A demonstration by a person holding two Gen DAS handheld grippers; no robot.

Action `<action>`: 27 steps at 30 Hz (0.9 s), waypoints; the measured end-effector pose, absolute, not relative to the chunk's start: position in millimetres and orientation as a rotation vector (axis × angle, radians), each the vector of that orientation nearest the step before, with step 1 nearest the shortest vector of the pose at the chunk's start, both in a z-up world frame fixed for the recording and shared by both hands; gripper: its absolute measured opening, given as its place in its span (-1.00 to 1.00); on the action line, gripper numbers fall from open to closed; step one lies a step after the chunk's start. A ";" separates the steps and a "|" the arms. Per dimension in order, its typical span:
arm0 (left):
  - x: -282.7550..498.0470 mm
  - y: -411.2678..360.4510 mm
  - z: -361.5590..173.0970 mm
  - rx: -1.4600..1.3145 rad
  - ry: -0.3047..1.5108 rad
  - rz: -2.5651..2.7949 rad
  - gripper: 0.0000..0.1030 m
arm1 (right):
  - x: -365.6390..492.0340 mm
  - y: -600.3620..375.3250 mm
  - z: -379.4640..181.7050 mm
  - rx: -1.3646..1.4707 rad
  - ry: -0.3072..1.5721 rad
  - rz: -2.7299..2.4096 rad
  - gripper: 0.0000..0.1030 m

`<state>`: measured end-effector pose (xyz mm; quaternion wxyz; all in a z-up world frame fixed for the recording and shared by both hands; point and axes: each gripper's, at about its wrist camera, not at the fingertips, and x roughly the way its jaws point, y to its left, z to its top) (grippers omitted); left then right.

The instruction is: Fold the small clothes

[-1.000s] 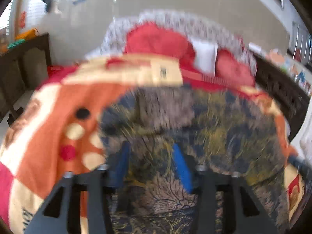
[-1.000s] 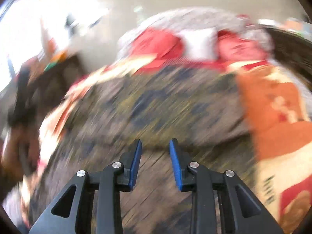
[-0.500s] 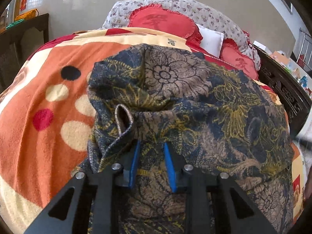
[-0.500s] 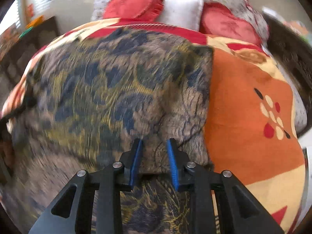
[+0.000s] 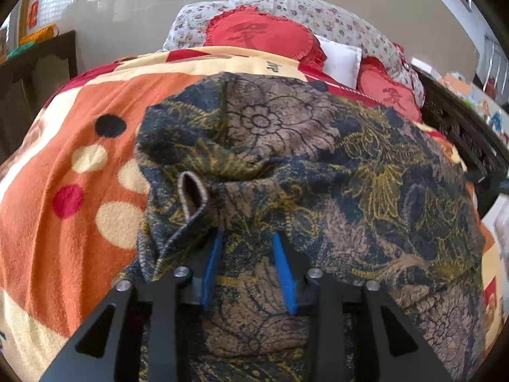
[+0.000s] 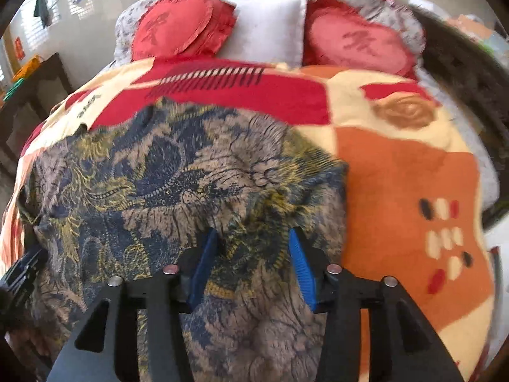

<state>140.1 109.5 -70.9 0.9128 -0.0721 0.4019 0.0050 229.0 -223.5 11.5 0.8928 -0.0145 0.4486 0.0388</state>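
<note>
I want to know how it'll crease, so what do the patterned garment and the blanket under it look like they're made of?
Patterned garment: thin woven cloth, matte, probably cotton or rayon; it drapes in soft folds, and its floral print looks dyed in. Blanket: thick fleece or plush, likely synthetic; the orange surface looks fuzzy and napped.

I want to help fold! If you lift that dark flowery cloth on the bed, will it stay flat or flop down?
Probably flop: the flowery cloth already lies in soft wrinkles and a curled-up edge. It looks thin, so likely light. On the fuzzy blanket it would probably bunch up rather than slide when pushed.
</note>
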 end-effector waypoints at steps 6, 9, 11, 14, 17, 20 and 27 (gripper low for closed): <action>130.9 85.7 -60.4 -0.049 0.877 -0.033 0.50 | 165.4 -203.8 16.8 0.007 0.847 0.184 -0.40; 114.4 91.6 -49.6 -0.113 0.864 -0.030 0.50 | 167.1 -193.4 -35.1 -0.069 1.005 0.133 -0.33; 102.0 98.0 -44.3 -0.141 0.869 -0.005 0.50 | 157.2 -197.6 -45.5 -0.057 0.922 0.123 -0.24; 85.4 104.2 -40.8 -0.167 0.865 0.027 0.50 | 157.6 -196.2 -43.9 -0.068 0.933 0.112 -0.23; 70.4 102.7 -41.3 -0.157 0.877 0.056 0.50 | 161.4 -187.9 -30.1 -0.106 1.003 0.080 -0.24; 59.5 94.8 -49.7 -0.142 0.902 0.039 0.50 | 145.5 -176.0 -2.2 -0.097 0.894 0.111 -0.25; 30.5 76.3 -73.3 -0.051 0.907 0.012 0.58 | 129.3 -158.1 -45.5 -0.092 0.897 0.181 -0.13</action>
